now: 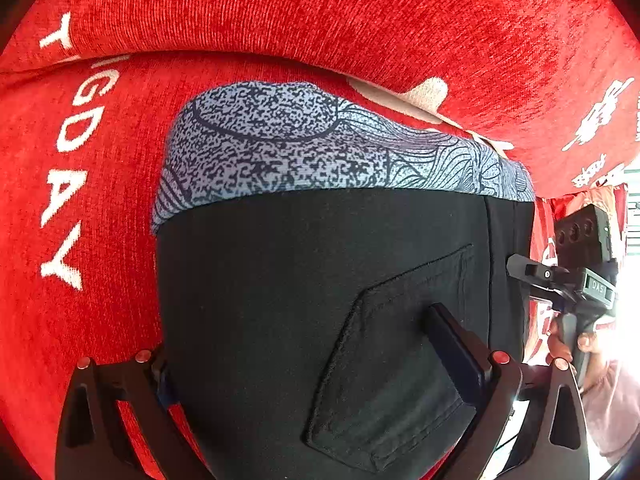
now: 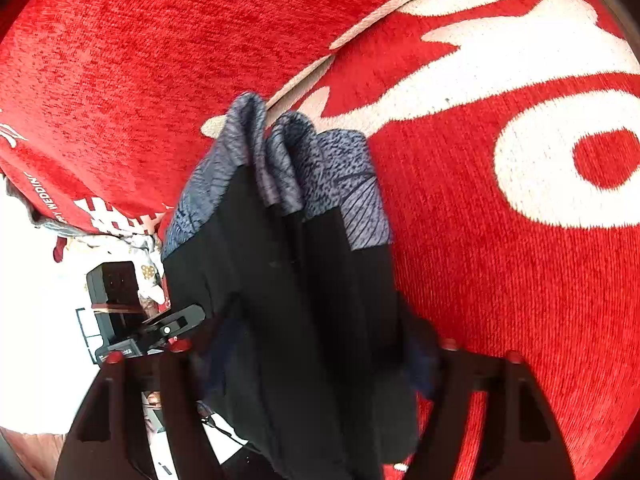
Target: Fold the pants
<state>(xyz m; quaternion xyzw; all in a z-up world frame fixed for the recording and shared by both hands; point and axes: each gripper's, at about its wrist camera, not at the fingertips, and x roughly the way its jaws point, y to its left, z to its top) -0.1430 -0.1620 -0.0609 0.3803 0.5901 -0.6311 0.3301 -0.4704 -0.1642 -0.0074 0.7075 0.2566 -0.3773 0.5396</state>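
Note:
The pants (image 1: 304, 280) are black with a blue-grey patterned band (image 1: 280, 144) at their far end and a back pocket (image 1: 400, 360). They hang over a red blanket (image 1: 100, 320). My left gripper (image 1: 304, 364) is shut on the pants; the cloth fills the gap between its fingers. In the right wrist view the pants (image 2: 296, 300) hang bunched, with the patterned band (image 2: 304, 168) at the far end. My right gripper (image 2: 316, 364) is shut on the pants. Each gripper shows in the other's view, the right one (image 1: 532, 272) at the pants' right edge and the left one (image 2: 176, 324) at their left edge.
The red blanket with white lettering (image 1: 68, 184) and white shapes (image 2: 520, 80) covers the surface under and behind the pants. A fold of it (image 1: 320, 20) rises behind. A bright, washed-out area lies past the blanket's edge (image 2: 40, 320). A hand (image 1: 568, 344) holds the right gripper.

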